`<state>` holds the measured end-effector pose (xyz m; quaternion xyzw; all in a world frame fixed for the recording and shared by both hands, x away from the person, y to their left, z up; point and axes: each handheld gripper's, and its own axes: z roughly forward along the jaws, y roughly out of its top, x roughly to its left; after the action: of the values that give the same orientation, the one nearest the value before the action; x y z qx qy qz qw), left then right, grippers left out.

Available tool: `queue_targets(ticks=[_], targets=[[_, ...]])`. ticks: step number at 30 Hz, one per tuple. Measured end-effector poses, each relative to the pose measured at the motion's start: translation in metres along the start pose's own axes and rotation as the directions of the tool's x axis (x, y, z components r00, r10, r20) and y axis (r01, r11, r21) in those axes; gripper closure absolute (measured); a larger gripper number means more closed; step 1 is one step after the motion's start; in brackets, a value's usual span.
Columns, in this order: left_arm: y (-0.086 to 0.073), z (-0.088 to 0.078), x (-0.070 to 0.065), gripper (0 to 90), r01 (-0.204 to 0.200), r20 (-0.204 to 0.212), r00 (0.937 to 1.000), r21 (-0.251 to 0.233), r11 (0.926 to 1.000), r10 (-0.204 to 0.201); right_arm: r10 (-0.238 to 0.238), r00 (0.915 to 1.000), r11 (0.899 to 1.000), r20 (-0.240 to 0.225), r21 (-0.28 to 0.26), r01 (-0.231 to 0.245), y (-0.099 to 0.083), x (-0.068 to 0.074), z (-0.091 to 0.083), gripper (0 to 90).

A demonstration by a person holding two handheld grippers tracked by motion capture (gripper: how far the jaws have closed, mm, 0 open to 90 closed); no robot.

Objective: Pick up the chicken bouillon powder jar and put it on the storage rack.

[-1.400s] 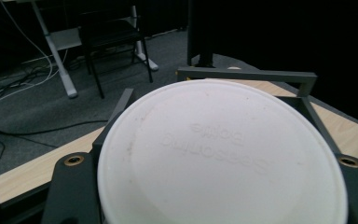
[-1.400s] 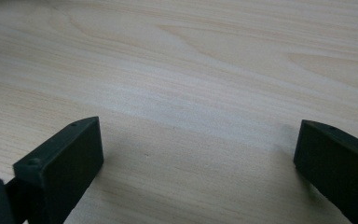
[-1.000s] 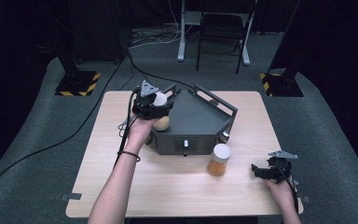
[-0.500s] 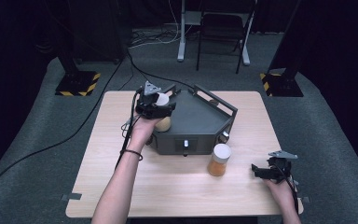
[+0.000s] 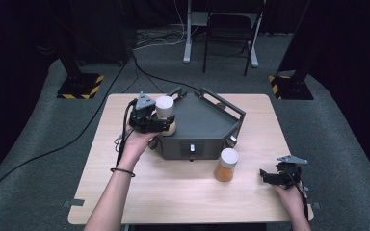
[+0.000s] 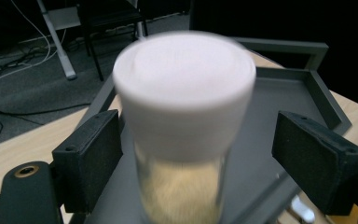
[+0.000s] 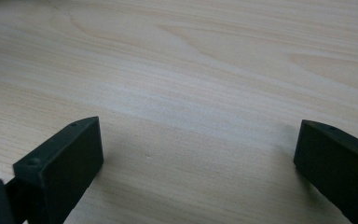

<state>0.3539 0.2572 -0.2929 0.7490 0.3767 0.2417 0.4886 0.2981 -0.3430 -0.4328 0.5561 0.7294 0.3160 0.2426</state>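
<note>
High view: left claw (image 5: 166,126) jaws spread around white-capped jar (image 5: 165,114) at grey tray's (image 5: 207,120) left edge, contact unclear. Right claw (image 5: 269,175) open, idle on tabletop (image 5: 173,192). Second jar (image 5: 226,164) remains outside, near tray.

Grey carpet (image 5: 332,120), black drapes, chair (image 5: 229,29) behind, possibly desk frame.

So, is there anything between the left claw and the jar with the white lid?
Nothing visible. The jar stands between the open jaws of the left claw, at the edge of the grey tray; there is a gap on its right side.
</note>
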Motion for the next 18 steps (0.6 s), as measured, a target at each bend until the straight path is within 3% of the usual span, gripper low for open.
queue_targets(ticks=[4,9,11,14,16,18], targets=[[-0.018,-0.01,0.004,14.6,0.007,0.012,0.9999,0.003,1.0,-0.007,0.0,1.0,1.0,0.0,0.0,0.0,0.0,0.0,0.0,0.3],[-0.046,-0.028,0.006,14.3,0.031,0.032,0.999,-0.031,0.999,-0.03,0.0,1.0,1.0,0.0,0.0,0.0,0.0,0.0,0.0,0.3],[-0.055,-0.034,0.003,13.6,0.015,0.023,0.9996,-0.034,0.9993,-0.014,0.0,1.0,1.0,0.0,0.0,0.0,0.0,0.0,0.0,0.3],[-0.072,-0.042,0.002,11.5,0.023,0.015,0.9996,-0.04,0.9989,-0.023,0.0,1.0,1.0,0.0,0.0,0.0,0.0,0.0,0.0,0.3],[-0.081,-0.046,-0.005,6.8,0.031,-0.03,0.999,-0.03,0.9991,-0.032,0.0,1.0,1.0,0.0,0.0,0.0,0.0,0.0,0.0,0.3],[-0.089,-0.05,-0.005,4.5,0.033,-0.038,0.9987,-0.033,0.9989,-0.034,0.0,1.0,1.0,0.0,0.0,0.0,0.0,0.0,0.0,0.3]])
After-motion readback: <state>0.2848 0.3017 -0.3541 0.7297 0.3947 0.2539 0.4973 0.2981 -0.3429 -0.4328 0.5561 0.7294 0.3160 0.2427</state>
